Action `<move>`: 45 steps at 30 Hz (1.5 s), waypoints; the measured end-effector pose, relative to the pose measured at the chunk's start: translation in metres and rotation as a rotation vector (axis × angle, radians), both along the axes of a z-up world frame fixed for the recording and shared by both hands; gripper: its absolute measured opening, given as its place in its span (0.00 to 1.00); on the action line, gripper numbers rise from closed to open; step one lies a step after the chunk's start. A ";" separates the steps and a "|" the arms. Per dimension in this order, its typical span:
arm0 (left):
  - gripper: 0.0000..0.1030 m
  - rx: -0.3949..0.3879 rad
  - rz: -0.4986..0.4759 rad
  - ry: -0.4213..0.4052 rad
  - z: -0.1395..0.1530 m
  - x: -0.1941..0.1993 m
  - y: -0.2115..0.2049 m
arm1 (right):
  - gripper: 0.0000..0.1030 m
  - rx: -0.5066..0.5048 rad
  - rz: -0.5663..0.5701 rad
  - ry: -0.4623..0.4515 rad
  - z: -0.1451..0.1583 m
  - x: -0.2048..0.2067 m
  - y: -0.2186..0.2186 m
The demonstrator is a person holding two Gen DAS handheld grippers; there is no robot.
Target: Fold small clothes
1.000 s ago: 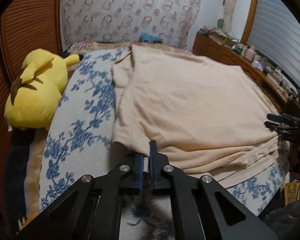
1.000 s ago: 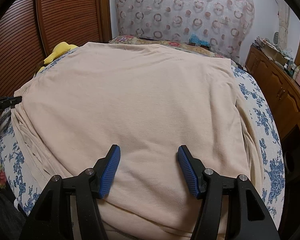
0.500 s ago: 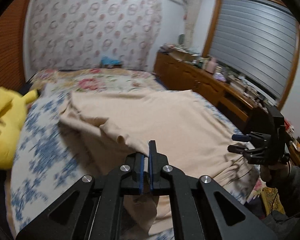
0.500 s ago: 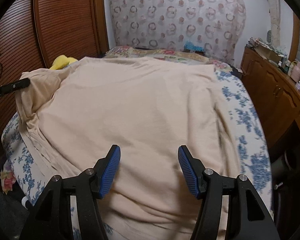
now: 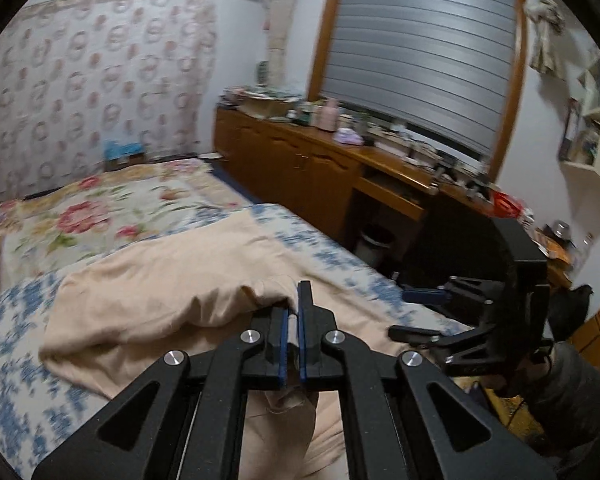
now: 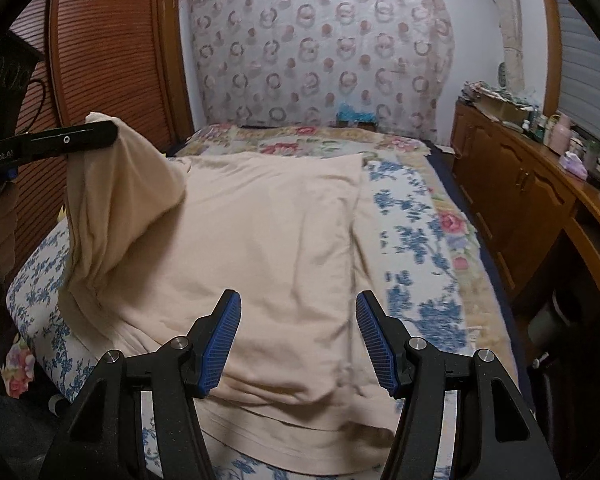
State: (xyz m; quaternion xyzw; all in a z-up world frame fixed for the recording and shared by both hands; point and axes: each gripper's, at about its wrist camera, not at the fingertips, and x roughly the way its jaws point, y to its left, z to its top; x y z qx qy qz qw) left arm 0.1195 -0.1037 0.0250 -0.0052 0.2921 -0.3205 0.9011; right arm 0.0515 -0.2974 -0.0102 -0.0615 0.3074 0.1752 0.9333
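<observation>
A beige garment [image 6: 268, 240] lies spread over the bed. Its left sleeve side is lifted into a peak, pinched by my left gripper [image 6: 100, 136], which shows at the left edge of the right wrist view. In the left wrist view that gripper [image 5: 294, 320] is shut on a fold of the beige garment [image 5: 160, 300], and cloth hangs below the pads. My right gripper [image 6: 298, 320] hovers open over the garment's near hem, with nothing between its blue pads [image 6: 220, 344]. It also appears at the right of the left wrist view, as the right gripper [image 5: 416, 312].
The bed has a blue-flowered cover [image 6: 416, 240] and a rose-patterned blanket [image 5: 100, 208] at the far end. A wooden cabinet run [image 6: 520, 184] with clutter lines the right wall. A slatted wooden door [image 6: 112, 60] stands left. A waste bin [image 5: 376, 242] sits by the cabinet.
My left gripper has risen and swung toward the right, pulling the garment's left sleeve side up off the bed and over the body. My right gripper drifted a little, still open.
</observation>
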 end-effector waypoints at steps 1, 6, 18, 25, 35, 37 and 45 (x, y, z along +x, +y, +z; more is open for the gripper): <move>0.04 0.006 -0.026 -0.003 0.003 -0.002 -0.011 | 0.60 0.006 -0.007 -0.005 0.001 -0.002 -0.002; 0.04 0.030 -0.095 0.023 0.003 -0.007 -0.041 | 0.60 0.025 -0.033 -0.020 -0.001 -0.013 -0.006; 0.56 0.054 -0.001 0.045 -0.015 -0.001 -0.010 | 0.60 0.037 -0.018 0.018 -0.012 -0.007 0.010; 0.68 0.054 0.112 0.032 -0.024 -0.003 0.037 | 0.60 0.003 0.057 0.048 -0.017 0.011 0.038; 0.69 0.062 0.255 0.046 -0.048 -0.010 0.090 | 0.53 -0.078 0.166 0.151 -0.044 0.042 0.064; 0.69 0.056 0.271 0.057 -0.053 -0.010 0.096 | 0.38 -0.105 0.174 0.160 -0.046 0.046 0.068; 0.69 0.026 0.292 0.069 -0.055 -0.012 0.113 | 0.08 -0.092 0.169 0.031 -0.022 0.031 0.067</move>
